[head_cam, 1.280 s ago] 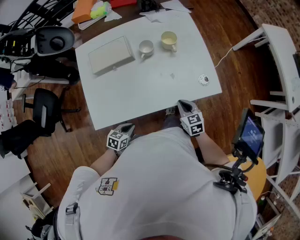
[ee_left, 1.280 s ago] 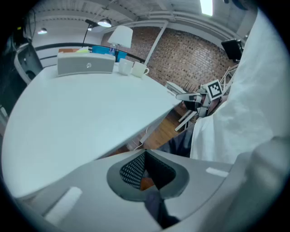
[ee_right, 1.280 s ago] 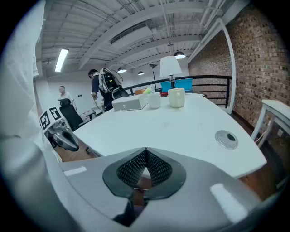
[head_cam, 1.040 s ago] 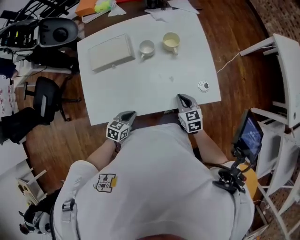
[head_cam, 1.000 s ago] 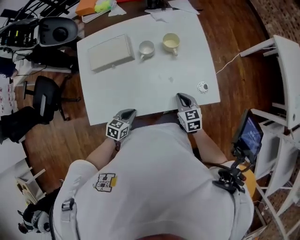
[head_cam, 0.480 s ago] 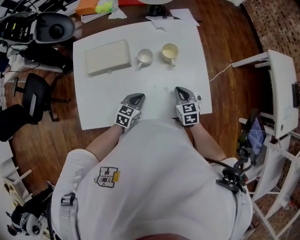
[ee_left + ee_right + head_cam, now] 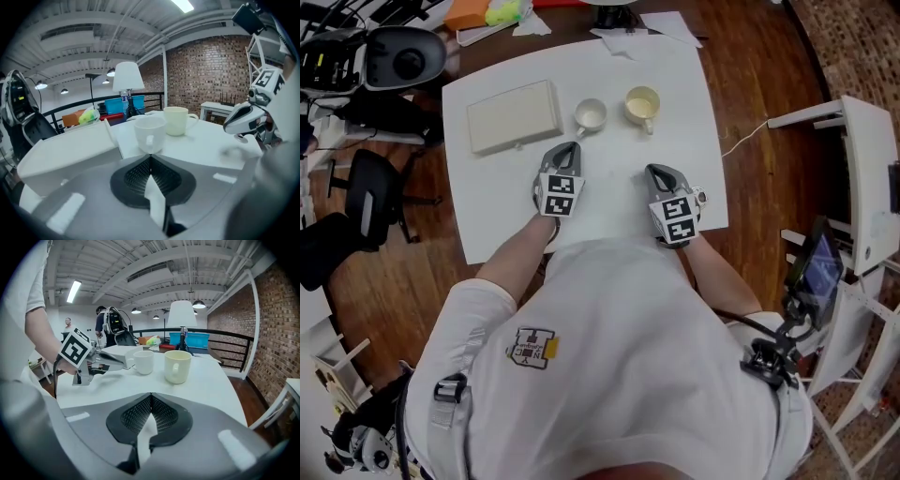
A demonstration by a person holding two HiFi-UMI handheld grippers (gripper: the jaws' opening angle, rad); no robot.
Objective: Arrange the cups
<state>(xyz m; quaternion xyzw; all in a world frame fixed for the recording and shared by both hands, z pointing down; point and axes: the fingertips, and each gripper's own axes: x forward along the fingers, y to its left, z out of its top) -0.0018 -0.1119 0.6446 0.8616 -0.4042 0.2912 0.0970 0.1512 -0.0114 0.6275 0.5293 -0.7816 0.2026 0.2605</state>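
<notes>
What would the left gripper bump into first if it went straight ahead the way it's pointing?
Probably the small white cup: it sits right in front of the left gripper, whose jaws are shut.

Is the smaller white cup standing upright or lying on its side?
Upright. The white cup stands on its base on the table, and the head view shows its open mouth facing up.

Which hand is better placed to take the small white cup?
Probably the left. The left tool points straight at the white cup, just short of it, jaws shut. The right tool is farther back, facing the cream cup.
</notes>
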